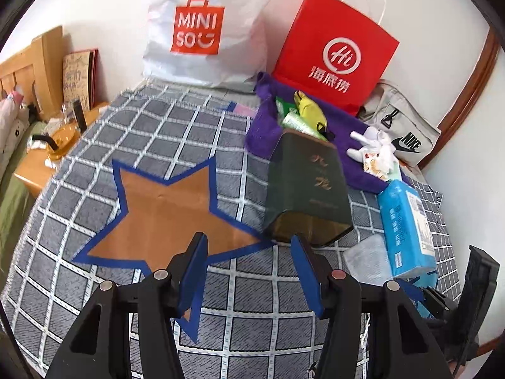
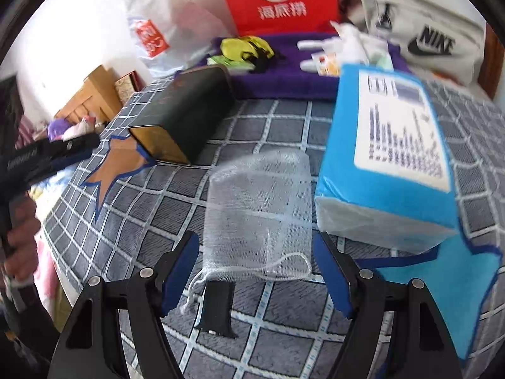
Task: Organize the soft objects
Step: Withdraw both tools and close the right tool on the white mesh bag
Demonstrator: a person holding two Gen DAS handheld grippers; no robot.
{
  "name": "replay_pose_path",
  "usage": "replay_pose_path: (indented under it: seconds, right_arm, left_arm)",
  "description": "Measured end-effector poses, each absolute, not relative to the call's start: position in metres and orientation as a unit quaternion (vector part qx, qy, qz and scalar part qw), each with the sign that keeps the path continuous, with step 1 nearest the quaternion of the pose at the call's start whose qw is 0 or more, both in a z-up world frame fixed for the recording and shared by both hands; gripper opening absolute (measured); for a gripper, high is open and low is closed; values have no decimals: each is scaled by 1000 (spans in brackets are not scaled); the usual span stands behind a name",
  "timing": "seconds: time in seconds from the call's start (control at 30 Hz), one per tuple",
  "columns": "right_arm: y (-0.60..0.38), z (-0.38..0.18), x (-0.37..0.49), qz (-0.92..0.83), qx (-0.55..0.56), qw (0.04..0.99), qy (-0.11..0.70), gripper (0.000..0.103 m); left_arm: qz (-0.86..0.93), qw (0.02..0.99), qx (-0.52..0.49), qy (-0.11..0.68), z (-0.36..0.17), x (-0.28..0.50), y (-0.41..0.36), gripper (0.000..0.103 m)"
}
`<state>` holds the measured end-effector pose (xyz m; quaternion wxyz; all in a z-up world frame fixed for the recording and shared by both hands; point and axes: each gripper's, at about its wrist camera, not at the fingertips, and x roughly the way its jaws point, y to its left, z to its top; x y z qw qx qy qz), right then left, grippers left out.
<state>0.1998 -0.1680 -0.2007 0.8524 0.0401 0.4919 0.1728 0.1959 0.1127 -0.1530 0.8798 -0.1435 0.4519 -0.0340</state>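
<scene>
A: Left wrist view first. What lies ahead of the left gripper (image 1: 249, 271)?

B: Its jaws stand apart with nothing between them, poised over the checked blanket (image 1: 94, 195) on the bed, just at the near edge of the orange star (image 1: 164, 208). The dark green box (image 1: 304, 186) lies ahead and to the right, one end toward the jaws, its long axis running away. The white mesh pouch (image 1: 366, 252) sits further right, half hidden behind the blue tissue pack (image 1: 407, 224), which touches it.

A: And the right wrist view?

B: The right gripper (image 2: 255, 271) also has its jaws apart, clamped on nothing. The mesh pouch (image 2: 257, 214) lies flat straight ahead, its near end with the drawstring between the two blue pads, which don't seem to press it. Its long axis points away along the fingers. The tissue pack (image 2: 388, 164) is just beside it on the right, over a blue star (image 2: 442, 287); the green box (image 2: 186, 117) is off to the left.

A: So which hand is nearer the pouch?

B: The right one, clearly. I'd judge it need only close across the pouch's short width; the loose cord may snag.
</scene>
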Motion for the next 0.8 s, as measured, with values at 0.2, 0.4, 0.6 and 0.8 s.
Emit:
replay_pose_path:
  seconds: [0.2,0.4,0.6,0.8]
  right_arm:
    - [-156,-208,207,170,38,851,495,89]
    - [-133,-212,208,144,-9,861,487,90]
    - [-123,-212,211,100,-47,869,482,60]
    - [-133,-201,207,123,-21,869,478,24]
  left_arm:
    - [-41,879,-145,453,-157,198,113,52]
    - [-51,877,-132,460,-160,195,103,52]
    - [-49,872,-125,470,-163,187,99,52]
    - [-50,872,-109,475,-160,176,91,52]
